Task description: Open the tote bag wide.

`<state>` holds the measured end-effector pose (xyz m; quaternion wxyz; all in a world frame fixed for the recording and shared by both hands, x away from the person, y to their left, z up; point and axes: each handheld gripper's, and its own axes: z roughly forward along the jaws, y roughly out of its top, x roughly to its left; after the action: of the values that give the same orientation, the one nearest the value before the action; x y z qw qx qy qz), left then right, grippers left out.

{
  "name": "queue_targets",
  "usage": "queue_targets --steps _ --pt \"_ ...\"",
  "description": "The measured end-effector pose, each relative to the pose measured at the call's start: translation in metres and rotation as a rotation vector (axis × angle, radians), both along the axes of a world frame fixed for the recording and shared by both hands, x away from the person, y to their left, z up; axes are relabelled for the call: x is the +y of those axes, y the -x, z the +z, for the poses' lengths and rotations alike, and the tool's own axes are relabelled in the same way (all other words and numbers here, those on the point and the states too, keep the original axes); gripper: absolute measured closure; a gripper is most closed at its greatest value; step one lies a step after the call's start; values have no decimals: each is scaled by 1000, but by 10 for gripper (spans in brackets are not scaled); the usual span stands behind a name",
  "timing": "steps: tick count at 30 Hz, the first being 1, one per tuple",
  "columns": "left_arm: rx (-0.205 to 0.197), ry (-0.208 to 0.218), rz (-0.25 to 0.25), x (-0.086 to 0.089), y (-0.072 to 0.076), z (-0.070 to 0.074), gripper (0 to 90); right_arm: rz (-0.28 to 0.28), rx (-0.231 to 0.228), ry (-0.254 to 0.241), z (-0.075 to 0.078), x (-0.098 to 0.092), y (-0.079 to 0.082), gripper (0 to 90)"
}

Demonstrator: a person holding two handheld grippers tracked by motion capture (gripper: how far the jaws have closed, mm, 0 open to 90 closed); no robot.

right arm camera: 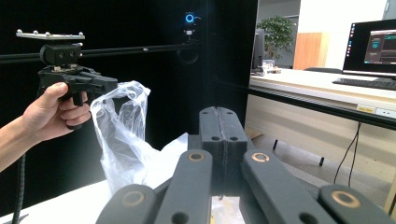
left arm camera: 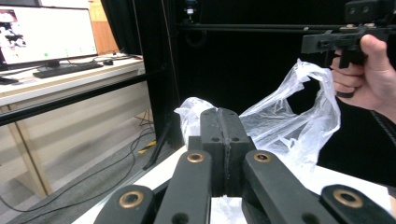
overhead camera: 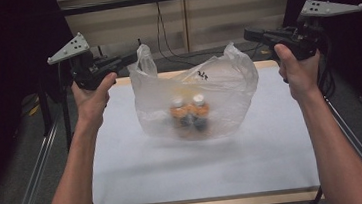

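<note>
**Two closed grippers hold a thin plastic bag by its handles**

A small black mark is printed near the top of the plastic bag (overhead camera: 196,98); it is too small to read. The bag is thin, crinkled, see-through film, standing on the white table (overhead camera: 200,170) toward its far edge. Inside sit two small bottles (overhead camera: 189,112) with white caps and orange bands, side by side; their labels are blurred by the film.

The left gripper (overhead camera: 132,58) has its black jaws pressed together, film bunched just past the tips in the left gripper view. The right gripper (overhead camera: 247,34) is likewise closed, jaws meeting at the bag's other top corner. Each carries a grey three-cornered plate.

Black curtains flank the table; a lit monitor (left arm camera: 46,31) and keyboard (left arm camera: 65,70) stand on a desk (left arm camera: 56,84) beyond.
</note>
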<state>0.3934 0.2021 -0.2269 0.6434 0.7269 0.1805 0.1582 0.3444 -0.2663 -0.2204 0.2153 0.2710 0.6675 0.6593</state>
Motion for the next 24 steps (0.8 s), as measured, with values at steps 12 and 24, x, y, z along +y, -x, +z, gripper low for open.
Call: queue_targets --steps 12,24 --pt "17 1 -1 0 -1 0 900 -11 59 81 -7 9 13 477" --pt "29 6 30 7 -2 1 900 42 111 165 -17 26 8 673"
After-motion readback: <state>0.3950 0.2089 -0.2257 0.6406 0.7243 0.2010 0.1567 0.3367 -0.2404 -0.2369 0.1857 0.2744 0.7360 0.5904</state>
